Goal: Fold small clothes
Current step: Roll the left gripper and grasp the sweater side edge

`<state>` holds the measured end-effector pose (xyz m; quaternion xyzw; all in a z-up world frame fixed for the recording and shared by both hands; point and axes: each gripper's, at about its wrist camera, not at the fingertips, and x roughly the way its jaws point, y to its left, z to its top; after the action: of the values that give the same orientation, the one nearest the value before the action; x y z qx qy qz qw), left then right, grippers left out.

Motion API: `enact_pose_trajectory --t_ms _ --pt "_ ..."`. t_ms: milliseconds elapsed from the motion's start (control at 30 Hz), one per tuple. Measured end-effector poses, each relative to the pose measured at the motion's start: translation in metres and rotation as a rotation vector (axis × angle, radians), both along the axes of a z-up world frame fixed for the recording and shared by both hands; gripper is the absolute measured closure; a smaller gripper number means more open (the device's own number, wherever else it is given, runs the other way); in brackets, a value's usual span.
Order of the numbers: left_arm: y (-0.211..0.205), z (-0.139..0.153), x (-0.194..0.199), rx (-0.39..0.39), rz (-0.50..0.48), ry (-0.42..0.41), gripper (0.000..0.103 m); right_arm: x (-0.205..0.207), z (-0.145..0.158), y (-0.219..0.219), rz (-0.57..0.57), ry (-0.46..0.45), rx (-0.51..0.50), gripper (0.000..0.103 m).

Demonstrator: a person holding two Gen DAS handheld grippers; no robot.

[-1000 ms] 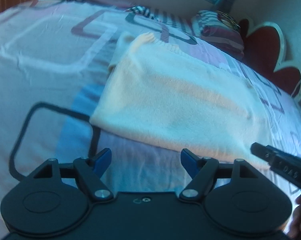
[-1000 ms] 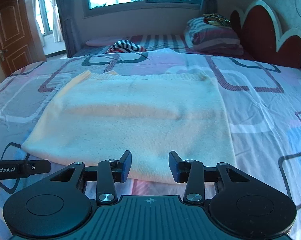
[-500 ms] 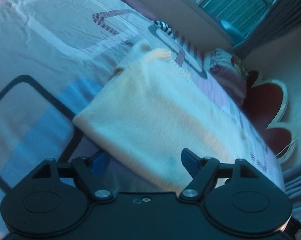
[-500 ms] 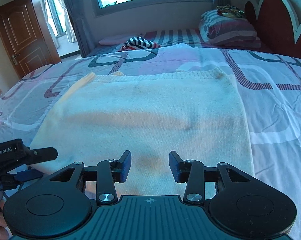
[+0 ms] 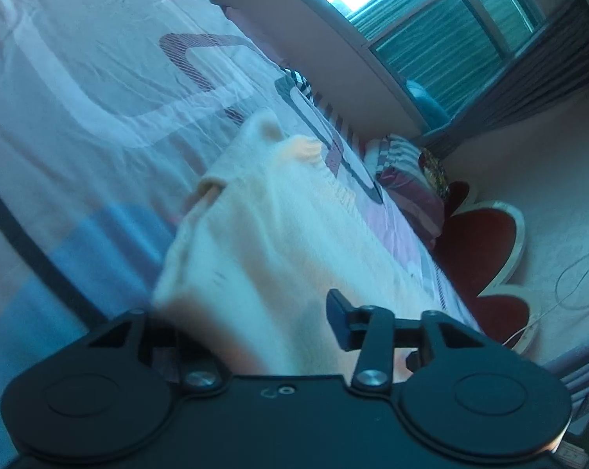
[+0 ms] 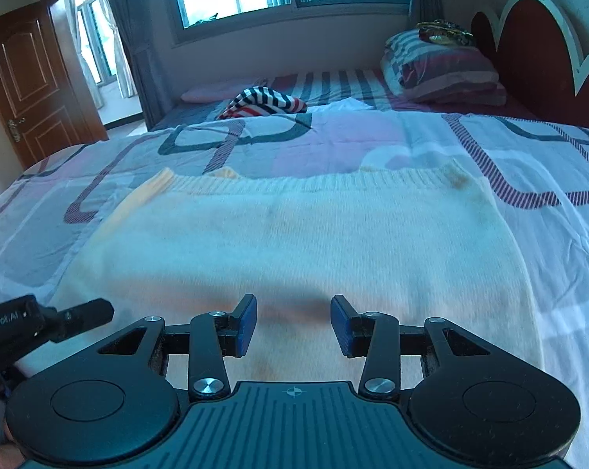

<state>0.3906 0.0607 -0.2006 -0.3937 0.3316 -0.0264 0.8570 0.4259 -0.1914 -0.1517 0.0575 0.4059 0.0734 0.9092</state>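
I have the cream knitted sweater [image 6: 294,258] lying flat on the bed [image 6: 548,203], its ribbed hem toward the far side and its near edge directly under both tools. The left hand-held gripper [image 5: 255,324] is closing on the near left corner of the sweater: fabric lies between the jaws and covers the left finger, but I cannot confirm that the pads press on it. The right hand-held gripper [image 6: 293,324] hovers over the near edge at a narrow, part-open setting, with nothing held between its blue pads [image 6: 245,322]. I judge the knit to be light, soft and limp; it will sag and stretch when lifted, and its layers may slide apart. I would therefore take hold at the two near corners, pinching all layers together, and raise both sides evenly. No container is in view. A striped garment [image 6: 263,103] lies well apart at the far side of the bed, and a striped pillow [image 6: 443,74] rests against the headboard [image 6: 529,39].
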Motion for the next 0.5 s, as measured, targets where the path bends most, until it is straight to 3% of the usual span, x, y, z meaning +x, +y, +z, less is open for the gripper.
enact_pose_trajectory --t_ms 133,200,300,500 --pt "0.008 -0.006 0.003 -0.018 0.002 0.002 0.085 0.012 -0.010 0.013 0.000 0.001 -0.053 0.061" --pt "0.013 -0.009 0.003 -0.042 0.007 0.009 0.090 0.009 -0.016 0.020 0.012 -0.017 -0.105 0.061" --pt "0.014 -0.006 0.003 -0.040 0.011 0.009 0.096 0.001 -0.027 0.032 0.043 -0.050 -0.187 0.060" --pt "0.001 0.023 0.000 0.076 -0.037 -0.069 0.097 -0.007 -0.040 0.040 0.071 -0.106 -0.255 0.059"
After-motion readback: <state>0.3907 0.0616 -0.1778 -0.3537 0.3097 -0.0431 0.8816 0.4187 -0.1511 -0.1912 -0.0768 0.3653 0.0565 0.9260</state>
